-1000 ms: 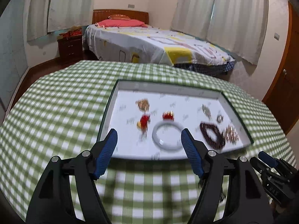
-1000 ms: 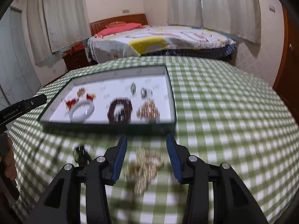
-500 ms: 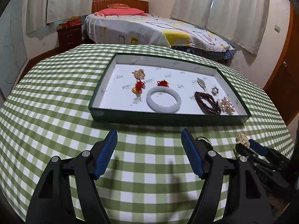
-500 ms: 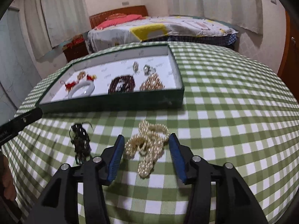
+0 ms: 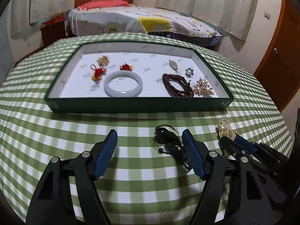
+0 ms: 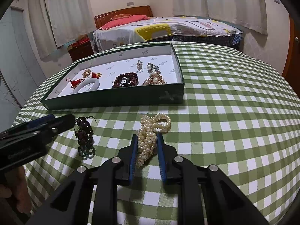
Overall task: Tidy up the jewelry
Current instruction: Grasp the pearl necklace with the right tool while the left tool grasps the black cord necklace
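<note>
Right gripper (image 6: 145,144): fingers closed on the pearl necklace (image 6: 150,131), for transfer to the tray (image 6: 114,98) at 12 o'clock. Left gripper (image 5: 150,140): fingers open around the dark bracelet (image 5: 166,142).

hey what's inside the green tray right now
Inside the green tray: a white bangle, dark red bead bracelet, gold pearl cluster, pearl ring, red knotted charms and two small gold pieces. Its near wall hides part of the floor.
</note>
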Available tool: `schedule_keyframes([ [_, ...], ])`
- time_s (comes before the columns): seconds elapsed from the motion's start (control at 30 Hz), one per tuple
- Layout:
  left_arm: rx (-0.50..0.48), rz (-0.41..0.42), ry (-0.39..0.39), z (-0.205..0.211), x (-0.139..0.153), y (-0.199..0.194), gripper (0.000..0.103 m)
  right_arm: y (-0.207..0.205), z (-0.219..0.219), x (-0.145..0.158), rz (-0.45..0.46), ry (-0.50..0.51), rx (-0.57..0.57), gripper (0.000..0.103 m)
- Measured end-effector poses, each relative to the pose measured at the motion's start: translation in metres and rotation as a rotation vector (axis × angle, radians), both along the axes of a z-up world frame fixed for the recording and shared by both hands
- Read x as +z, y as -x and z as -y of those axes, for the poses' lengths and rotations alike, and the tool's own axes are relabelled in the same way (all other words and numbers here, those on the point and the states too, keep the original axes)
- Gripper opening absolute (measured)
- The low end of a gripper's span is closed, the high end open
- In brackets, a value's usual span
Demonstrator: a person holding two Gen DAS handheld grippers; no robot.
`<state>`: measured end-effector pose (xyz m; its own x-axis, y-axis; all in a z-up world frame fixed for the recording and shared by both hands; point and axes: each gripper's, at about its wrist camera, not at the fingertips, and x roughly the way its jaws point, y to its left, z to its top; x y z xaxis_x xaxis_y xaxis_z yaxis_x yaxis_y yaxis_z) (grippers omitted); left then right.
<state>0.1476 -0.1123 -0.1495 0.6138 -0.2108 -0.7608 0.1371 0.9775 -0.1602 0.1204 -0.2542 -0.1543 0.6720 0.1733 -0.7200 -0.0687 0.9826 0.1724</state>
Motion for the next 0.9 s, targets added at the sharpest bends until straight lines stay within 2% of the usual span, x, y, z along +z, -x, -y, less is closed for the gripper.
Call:
schedule_keyframes([
  [0.13, 0.0, -0.049, -0.021, 0.006, -0.013, -0.011, 0.07, 0.0, 0.0, 0.0, 0.003, -0.004, 0.001, 0.021],
  [0.2, -0.009, -0.039, -0.049, 0.007, -0.014, -0.011, 0.069, 0.001, 0.001, 0.0, 0.003, -0.004, 0.001, 0.021],
  [0.37, -0.012, -0.042, -0.062, -0.002, -0.015, -0.008, 0.069, 0.001, 0.001, 0.0, 0.003, -0.003, 0.0, 0.021],
  [0.53, 0.019, -0.058, -0.032, -0.016, -0.012, -0.007, 0.066, 0.0, 0.0, 0.0, 0.003, -0.005, -0.001, 0.021],
  [0.67, -0.005, -0.039, -0.023, -0.011, -0.008, -0.009, 0.063, 0.0, 0.0, 0.0, 0.003, -0.004, 0.0, 0.021],
  [0.83, -0.054, -0.032, -0.049, 0.0, -0.013, -0.012, 0.042, 0.0, 0.0, -0.001, 0.003, -0.005, 0.0, 0.021],
  [0.9, -0.065, -0.033, -0.04, -0.001, -0.013, -0.013, 0.03, 0.0, 0.0, -0.001, 0.004, -0.005, 0.0, 0.022],
])
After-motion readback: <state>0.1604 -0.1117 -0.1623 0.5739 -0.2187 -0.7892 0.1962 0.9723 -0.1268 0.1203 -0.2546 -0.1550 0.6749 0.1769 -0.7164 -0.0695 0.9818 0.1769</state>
